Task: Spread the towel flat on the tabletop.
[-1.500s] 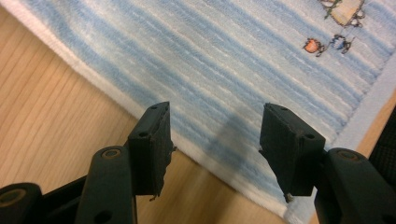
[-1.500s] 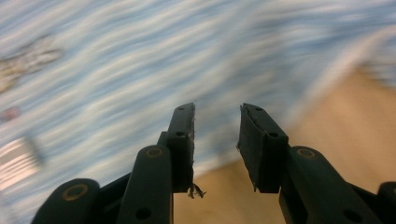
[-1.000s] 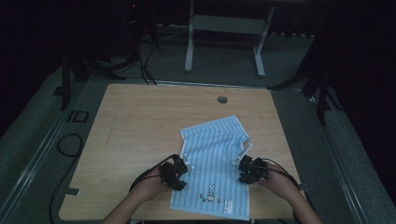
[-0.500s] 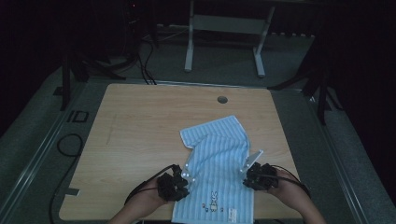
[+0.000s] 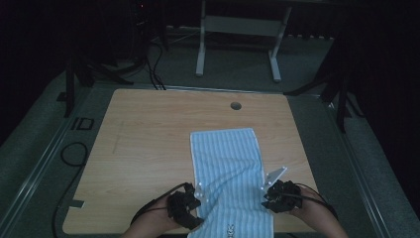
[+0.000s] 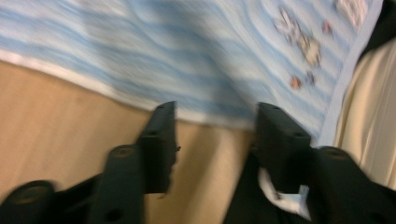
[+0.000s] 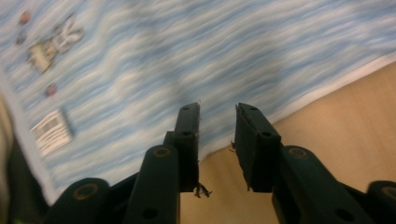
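Currently, the wooden table (image 5: 148, 148) carries one item: a blue-and-white striped towel (image 5: 225, 168), laid flat as a long strip running from the middle of the tabletop to the near edge, slightly right of centre. Its near end, printed with a small cartoon figure (image 5: 231, 229), reaches the table's front edge. The fabric shows mild ripples along its length.

Left gripper (image 5: 192, 206): positioned at the towel's near left edge. In the left gripper view the jaws have just been opening; they stand apart with bare wood between them, and the towel's white hem (image 6: 116, 95) lies just beyond the tips. Nothing is held.

Right gripper (image 5: 270, 193): positioned at the towel's near right edge. In the right gripper view the jaws have likewise just been opening; a gap separates them, the tips sit at the hem (image 7: 327, 88), and no fabric is pinched. Released.

Both gripper views are motion-blurred.

Surface: light wood-grain top with rounded corners, a round cable hole (image 5: 236, 105) near the far edge, otherwise bare left of the towel.

Room: dim. Grey carpeted floor (image 5: 44, 144) surrounds the table. A white metal frame (image 5: 237, 29) stands on the floor beyond the far edge. Black cables (image 5: 153, 74) trail across the floor at the far left, and one cable loops (image 5: 72, 153) beside the table's left side.
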A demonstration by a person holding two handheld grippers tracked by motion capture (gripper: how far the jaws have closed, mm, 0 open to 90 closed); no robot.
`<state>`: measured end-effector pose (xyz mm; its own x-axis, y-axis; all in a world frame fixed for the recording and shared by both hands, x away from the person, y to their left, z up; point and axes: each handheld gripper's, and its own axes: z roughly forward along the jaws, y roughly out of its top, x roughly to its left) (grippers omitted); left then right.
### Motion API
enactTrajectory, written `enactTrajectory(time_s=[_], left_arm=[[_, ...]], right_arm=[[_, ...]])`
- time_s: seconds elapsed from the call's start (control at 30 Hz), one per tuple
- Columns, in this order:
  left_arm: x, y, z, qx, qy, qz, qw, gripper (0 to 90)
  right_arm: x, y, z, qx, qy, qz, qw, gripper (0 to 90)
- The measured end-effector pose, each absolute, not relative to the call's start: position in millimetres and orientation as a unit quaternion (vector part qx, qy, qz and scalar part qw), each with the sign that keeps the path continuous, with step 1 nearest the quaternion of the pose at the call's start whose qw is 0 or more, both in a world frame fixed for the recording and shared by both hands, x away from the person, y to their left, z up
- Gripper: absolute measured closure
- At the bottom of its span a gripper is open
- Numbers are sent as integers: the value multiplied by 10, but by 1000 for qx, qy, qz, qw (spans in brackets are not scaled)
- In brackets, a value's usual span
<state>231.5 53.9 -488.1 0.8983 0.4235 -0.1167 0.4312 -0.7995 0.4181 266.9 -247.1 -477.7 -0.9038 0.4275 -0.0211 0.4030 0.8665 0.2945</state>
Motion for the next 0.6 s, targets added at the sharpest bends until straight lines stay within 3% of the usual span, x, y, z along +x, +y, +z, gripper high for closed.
enactTrajectory(time_s=[0.2, 0.6], left_arm=[[2716, 464, -5036, 946, 251, 11, 202, 448], [3077, 438, -5246, 951, 260, 21, 164, 397]], right_arm=[[2996, -2406, -4896, 235, 962, 135, 45, 669], [3250, -2384, -5174, 243, 965, 96, 28, 600]])
